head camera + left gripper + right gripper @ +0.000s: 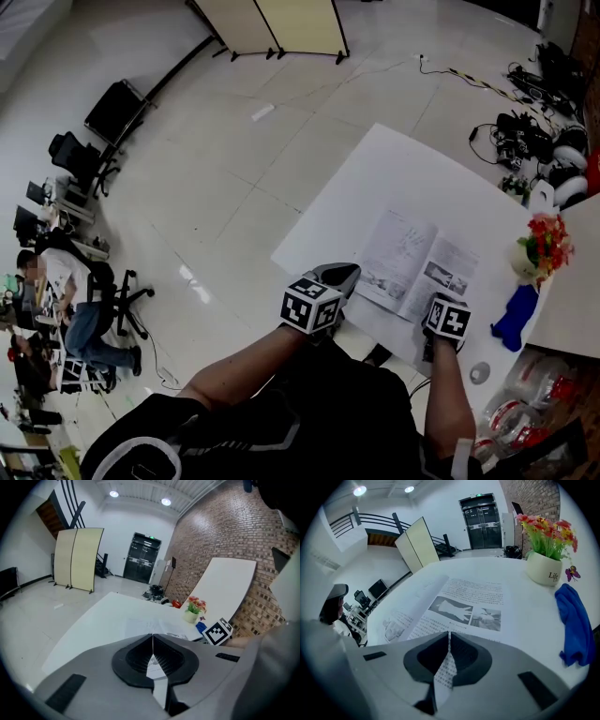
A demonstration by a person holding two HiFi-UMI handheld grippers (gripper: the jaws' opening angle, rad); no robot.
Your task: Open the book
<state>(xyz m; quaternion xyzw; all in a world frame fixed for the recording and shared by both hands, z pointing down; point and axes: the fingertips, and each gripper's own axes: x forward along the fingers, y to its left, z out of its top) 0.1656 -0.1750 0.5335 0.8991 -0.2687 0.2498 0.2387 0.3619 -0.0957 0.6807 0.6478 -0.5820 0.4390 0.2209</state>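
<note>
The book (417,262) lies open and flat on the white table (394,169), with print and pictures on both pages. My left gripper (347,274) is shut, its tips at the book's near left corner over the table's edge. My right gripper (439,302) is shut too and rests over the lower edge of the right page. In the right gripper view the jaws (449,632) meet above the printed page (464,604); nothing shows clamped between them. In the left gripper view the closed jaws (152,634) point across the book (150,626) towards the right gripper's marker cube (218,631).
A white pot of red flowers (542,246) and a blue cloth (516,316) sit right of the book. A tape roll (480,372) lies near the front edge. A second white table (572,291) adjoins at the right. Cables and gear lie on the floor behind.
</note>
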